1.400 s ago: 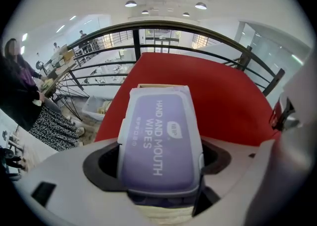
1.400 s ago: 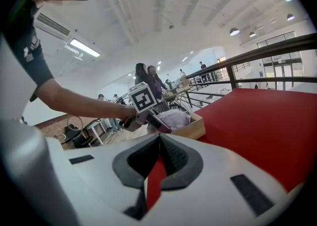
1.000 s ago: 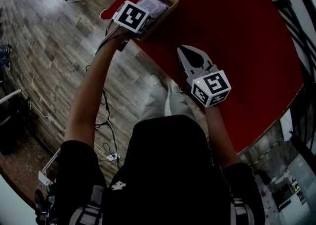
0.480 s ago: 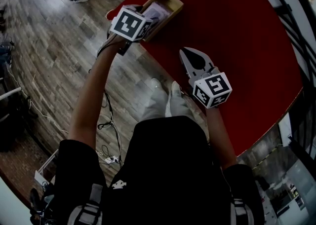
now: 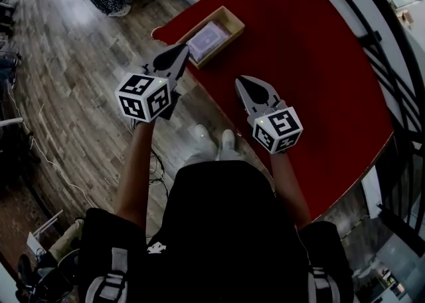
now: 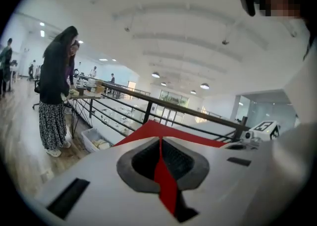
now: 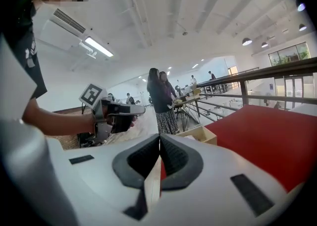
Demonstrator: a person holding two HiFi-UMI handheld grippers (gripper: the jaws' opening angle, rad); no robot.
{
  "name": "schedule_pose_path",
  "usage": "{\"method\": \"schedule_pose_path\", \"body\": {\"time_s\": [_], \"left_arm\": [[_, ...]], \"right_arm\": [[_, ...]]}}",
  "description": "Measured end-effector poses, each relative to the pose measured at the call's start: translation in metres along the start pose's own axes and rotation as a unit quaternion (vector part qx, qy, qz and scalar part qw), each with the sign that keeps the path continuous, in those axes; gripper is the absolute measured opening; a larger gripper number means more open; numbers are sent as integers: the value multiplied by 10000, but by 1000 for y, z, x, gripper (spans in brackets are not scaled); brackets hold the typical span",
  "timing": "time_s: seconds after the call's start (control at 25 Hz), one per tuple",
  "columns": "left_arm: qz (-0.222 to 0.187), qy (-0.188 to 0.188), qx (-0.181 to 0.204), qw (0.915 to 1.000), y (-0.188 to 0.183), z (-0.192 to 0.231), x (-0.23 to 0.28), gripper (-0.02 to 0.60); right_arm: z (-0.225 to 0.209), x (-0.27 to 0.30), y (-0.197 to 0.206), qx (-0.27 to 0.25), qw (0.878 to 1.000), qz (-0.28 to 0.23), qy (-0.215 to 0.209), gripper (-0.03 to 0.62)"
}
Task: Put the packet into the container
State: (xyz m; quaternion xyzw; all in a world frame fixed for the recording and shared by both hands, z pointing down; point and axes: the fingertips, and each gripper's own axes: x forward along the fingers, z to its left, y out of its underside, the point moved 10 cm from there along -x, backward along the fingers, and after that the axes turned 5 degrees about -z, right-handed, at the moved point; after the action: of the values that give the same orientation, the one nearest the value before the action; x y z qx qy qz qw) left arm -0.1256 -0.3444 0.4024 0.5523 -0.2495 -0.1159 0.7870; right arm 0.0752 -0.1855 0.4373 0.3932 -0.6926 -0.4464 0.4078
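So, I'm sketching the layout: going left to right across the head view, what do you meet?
Wooden floor → left gripper, jaws just closed on nothing → container holding the packet → right gripper, shut → bare red table → black railing.

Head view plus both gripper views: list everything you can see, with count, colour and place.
table: one, red, ahead of the person.
container: one, tan wooden box, on the table's far left corner.
packet: one, pale purple, lying inside the container.
bin: one, white, on the floor beyond the table.
railing: one, black, past the table's right side.
bystander: one, dark top and patterned skirt, standing beyond the bin.
floor: grey-brown wood planks, left of the table.
left gripper: one, white and black, near the container; jaws have just closed, nothing between them.
right gripper: one, white and black, over the table's near edge; jaws together, empty.
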Motion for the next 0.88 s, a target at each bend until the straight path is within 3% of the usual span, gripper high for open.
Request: {"method": "schedule_pose_path", "body": {"time_s": [0.12,0.24,0.64,0.88], "left_arm": [[-675,72,-316,9972,0,-10,-38,15],[-1040,264,-500,9930,9,-26,-69,11],[-1692,389,-294,9844,15,-75,-125,9],[-1623,392,-228,9857,24,-81,-133,9]], "right_arm": [[11,0,-12,-213,9996,-85,-152,20],[22,-8,-19,-320,9990,-199,-247,20],[55,-22,-44,-807,9922,-596,-741,20],[69,-27,-52,-965,9872,-861,-935,20]]}}
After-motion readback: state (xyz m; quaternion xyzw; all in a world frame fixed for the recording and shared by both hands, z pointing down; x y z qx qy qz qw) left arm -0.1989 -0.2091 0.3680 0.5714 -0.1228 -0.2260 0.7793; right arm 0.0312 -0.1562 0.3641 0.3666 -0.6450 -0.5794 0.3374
